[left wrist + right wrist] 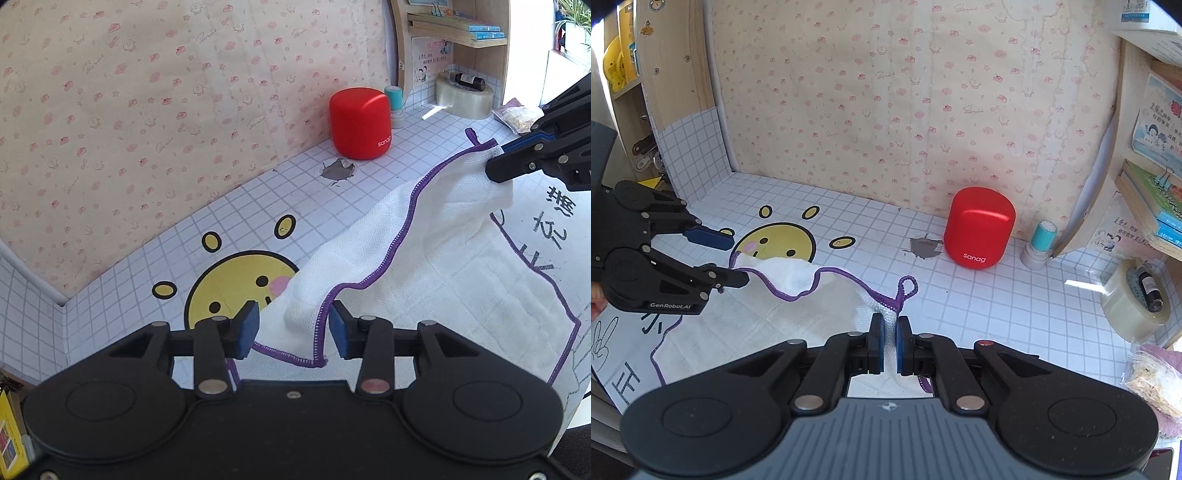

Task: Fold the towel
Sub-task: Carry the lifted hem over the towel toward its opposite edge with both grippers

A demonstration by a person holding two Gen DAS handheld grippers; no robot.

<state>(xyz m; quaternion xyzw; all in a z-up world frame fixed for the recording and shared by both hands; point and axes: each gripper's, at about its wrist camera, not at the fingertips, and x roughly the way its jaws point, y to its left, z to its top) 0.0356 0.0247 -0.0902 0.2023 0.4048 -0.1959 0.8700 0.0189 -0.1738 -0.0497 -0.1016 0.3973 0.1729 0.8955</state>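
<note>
A white towel with purple stitched edging [436, 266] lies partly folded on the checked table mat; it also shows in the right wrist view [798, 295]. My left gripper [293, 325] is open, its blue pads either side of a raised towel corner, not closed on it. In the right wrist view the left gripper [737, 260] sits open at the towel's left corner. My right gripper [890, 341] is shut on the towel corner with the purple hanging loop [907, 288] and holds it lifted. It appears at the right edge of the left wrist view [498, 166].
A red cylindrical speaker [979, 229] stands by the back wall, a teal-capped stamp [1039, 243] beside it. A tape roll [1134, 299] and a snack bag [1156, 384] lie at right under wooden shelves. A torn grey patch [923, 247] marks the mat.
</note>
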